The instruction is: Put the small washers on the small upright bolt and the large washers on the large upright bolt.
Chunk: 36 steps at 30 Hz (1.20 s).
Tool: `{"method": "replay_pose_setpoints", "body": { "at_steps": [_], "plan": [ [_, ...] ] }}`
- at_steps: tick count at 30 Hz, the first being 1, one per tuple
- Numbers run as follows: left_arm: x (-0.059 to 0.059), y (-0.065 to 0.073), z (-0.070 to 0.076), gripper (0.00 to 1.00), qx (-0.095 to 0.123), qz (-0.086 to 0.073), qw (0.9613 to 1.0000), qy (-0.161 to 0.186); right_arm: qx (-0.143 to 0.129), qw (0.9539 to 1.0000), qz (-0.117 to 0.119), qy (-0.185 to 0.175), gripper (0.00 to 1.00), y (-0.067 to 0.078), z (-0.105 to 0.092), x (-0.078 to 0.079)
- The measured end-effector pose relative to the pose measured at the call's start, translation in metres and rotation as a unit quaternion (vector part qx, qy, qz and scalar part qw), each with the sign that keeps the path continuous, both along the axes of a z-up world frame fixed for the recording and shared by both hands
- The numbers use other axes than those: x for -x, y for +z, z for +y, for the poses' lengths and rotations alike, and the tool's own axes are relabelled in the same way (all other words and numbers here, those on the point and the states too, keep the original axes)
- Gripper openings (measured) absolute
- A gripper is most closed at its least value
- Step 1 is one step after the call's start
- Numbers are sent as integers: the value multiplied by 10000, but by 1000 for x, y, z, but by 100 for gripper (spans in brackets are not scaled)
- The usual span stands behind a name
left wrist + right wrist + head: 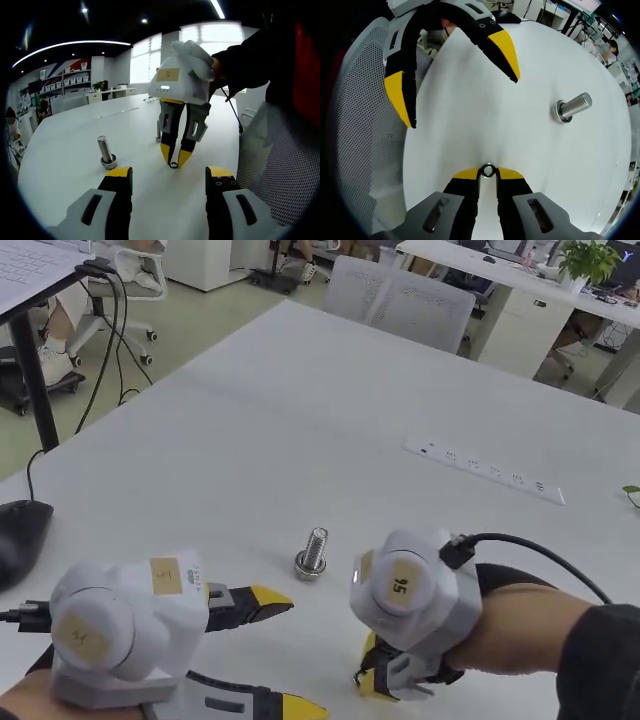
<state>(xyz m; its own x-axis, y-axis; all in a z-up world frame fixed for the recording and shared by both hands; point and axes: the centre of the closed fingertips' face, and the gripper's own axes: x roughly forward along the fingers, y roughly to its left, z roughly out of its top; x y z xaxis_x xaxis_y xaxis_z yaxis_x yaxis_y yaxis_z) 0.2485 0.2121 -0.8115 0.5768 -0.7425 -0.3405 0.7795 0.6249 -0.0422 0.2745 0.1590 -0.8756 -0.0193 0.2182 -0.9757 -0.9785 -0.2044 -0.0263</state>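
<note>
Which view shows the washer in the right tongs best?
Right gripper view: the washer sits large between the right tongs' tips. The left gripper view shows it tiny; in the head view the tongs themselves cover it.

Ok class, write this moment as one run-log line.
left gripper: open, empty | right gripper: shut on washer, tips at table | upright bolt: standing apart

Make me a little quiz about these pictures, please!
1. True or false: the left tongs are open, with nothing between them.
2. What do the right tongs pinch? A) a washer B) a cable C) a pencil
3. Fill in: the bolt stands ____ on the table.

Key: 1 true. 2 A. 3 upright.
</note>
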Motion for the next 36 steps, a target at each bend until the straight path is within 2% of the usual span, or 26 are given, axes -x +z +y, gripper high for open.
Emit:
{"method": "replay_pose_setpoints", "body": {
  "at_steps": [11,27,36],
  "plan": [
    [1,-1,-2,58,-28,26,10000,-53,60,9998,0,-185,14,0,-18,-2],
    [-1,-1,-2,58,-24,21,10000,-81,-55,9987,-8,-505,14,10,-32,-8],
    [-2,-2,-2,58,-49,48,9999,-108,-88,9968,-23,-796,14,15,-51,-20]
  ]
}}
